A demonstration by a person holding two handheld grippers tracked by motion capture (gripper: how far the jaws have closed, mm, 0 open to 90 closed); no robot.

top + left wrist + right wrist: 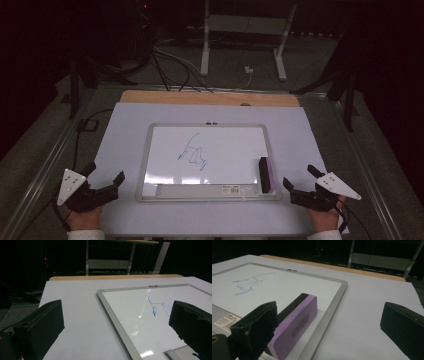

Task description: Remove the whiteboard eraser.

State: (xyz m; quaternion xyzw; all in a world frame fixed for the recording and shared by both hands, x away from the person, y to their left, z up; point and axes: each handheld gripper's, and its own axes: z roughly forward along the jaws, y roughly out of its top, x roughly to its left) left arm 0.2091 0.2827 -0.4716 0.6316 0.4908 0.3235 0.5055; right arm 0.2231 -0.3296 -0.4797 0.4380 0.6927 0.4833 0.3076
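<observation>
A whiteboard (150, 150) with a grey frame lies flat in the middle of the table, a blue scribble (192, 152) drawn on it. A purple and black eraser (265, 175) rests on the board's right side near the bottom edge. My left gripper (102, 176) stands open at the board's lower left corner, nothing between its jaws. Off the board's lower right corner my right gripper (300, 177) is open too, and in the right gripper view the eraser (295, 322) lies just ahead of its left jaw. The left gripper view looks over the board's frame (112, 315) and the scribble (155, 307).
A white sheet (120, 135) covers the wooden table, whose bare far edge (210, 97) shows behind the board. A label strip (200, 190) runs along the board's bottom. Beyond the table are a white stand (240, 35) and cables (170, 70) on the floor.
</observation>
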